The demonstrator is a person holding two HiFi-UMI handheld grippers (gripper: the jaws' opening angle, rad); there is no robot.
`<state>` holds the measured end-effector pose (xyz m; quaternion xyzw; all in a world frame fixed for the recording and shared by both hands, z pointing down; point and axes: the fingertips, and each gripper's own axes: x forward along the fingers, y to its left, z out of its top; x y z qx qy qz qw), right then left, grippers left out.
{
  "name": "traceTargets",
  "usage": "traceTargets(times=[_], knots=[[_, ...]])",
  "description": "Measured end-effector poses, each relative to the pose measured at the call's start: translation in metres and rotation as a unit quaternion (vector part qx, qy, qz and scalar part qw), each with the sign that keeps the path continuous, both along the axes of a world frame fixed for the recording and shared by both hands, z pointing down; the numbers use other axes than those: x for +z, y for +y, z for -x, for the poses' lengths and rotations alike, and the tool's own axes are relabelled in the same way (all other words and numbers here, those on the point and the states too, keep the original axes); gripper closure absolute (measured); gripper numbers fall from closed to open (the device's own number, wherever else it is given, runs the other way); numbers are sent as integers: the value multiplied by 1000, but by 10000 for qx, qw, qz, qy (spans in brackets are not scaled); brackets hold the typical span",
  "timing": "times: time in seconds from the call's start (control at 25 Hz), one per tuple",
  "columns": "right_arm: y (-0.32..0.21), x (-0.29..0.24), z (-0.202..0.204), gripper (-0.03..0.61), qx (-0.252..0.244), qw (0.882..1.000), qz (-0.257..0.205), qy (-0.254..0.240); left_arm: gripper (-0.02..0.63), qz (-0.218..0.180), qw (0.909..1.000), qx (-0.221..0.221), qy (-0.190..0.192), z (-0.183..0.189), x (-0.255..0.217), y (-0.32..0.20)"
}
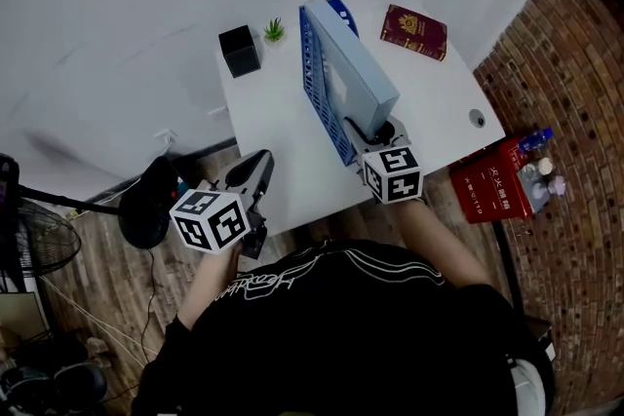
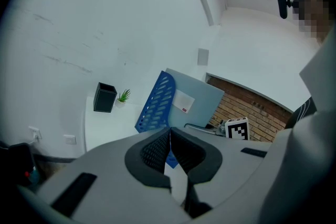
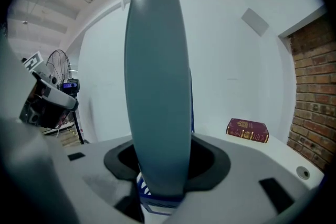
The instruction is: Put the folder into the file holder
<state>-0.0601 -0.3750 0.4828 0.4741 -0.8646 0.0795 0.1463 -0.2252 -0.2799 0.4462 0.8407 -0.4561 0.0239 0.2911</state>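
Note:
A thick light blue-grey folder (image 1: 356, 73) stands on edge inside the blue perforated file holder (image 1: 317, 93) on the white table (image 1: 439, 102). My right gripper (image 1: 375, 133) is at the folder's near end. In the right gripper view the folder (image 3: 157, 86) fills the space between the jaws, which stand apart around it with a dark gap on each side, and the holder's blue edge (image 3: 152, 202) shows below. My left gripper (image 1: 258, 161) hovers off the table's near left corner, shut and empty, its pads (image 2: 157, 149) meeting, facing the holder (image 2: 156, 105) and folder (image 2: 197, 105).
A black pen cup (image 1: 239, 51) and a small potted plant (image 1: 275, 31) sit at the table's far left. A red book (image 1: 413, 31) lies at the far right. On the floor are a red box (image 1: 492, 182), a black stool (image 1: 146, 203) and a fan (image 1: 39, 244).

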Motion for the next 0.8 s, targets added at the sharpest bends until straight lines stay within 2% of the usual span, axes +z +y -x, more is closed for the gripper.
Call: traceTargets(times=[0.2,0.28,0.52,0.8], knots=[[7,5,2,374,-151,9995,242,117,581,2,10000,17,-76,-11,-4,8],[14,7,2,346,-261,9991,327,61,581,23,9999,14,-114,-15,-4,11],[32,-4,-8,301,-650,9962,450,-361,581,78,9999,1,-121,-42,-7,9],[53,-52,-31,303,-1345,9851,446,-973,581,51,9999,69,-63,-83,-18,8]])
